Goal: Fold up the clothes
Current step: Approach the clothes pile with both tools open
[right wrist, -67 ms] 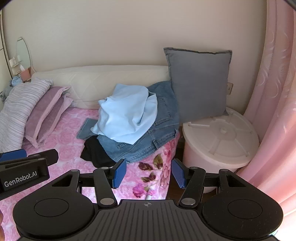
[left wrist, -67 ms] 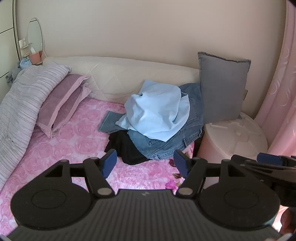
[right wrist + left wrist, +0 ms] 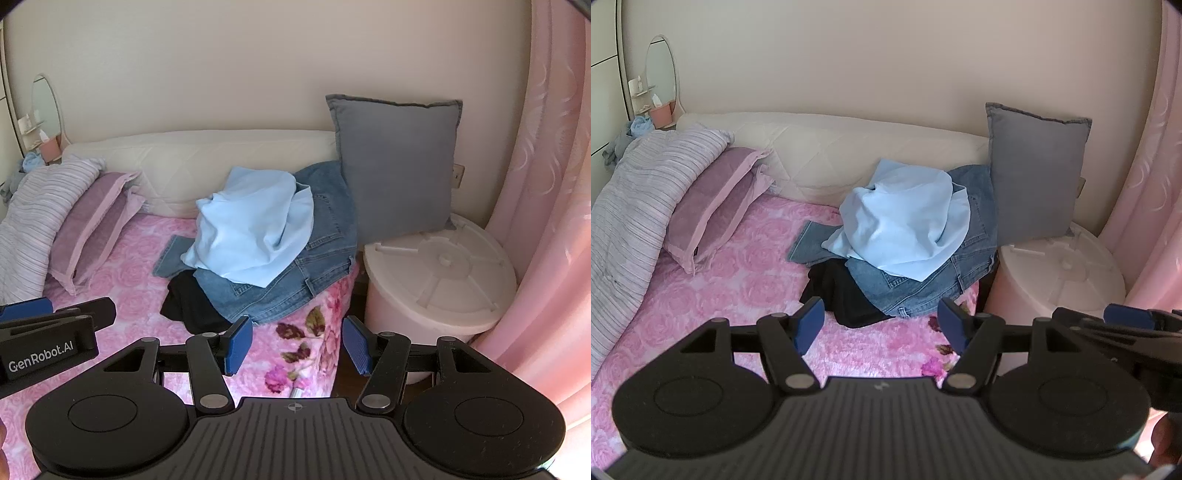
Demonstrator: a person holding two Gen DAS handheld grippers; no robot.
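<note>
While your left gripper (image 3: 881, 326) and right gripper (image 3: 295, 345) are hanging spread wide and empty (virtually unmoved from a moment ago), the clothes pile (image 3: 905, 236) is lying rumpled on the bed (image 3: 713, 295), so no fold is progressing.

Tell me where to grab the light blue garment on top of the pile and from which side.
Probably pinch the light blue garment at its loose lower hem, which drapes free over the jeans. Come from the near side, facing the open right gripper; its far side lies against the headboard.
</note>
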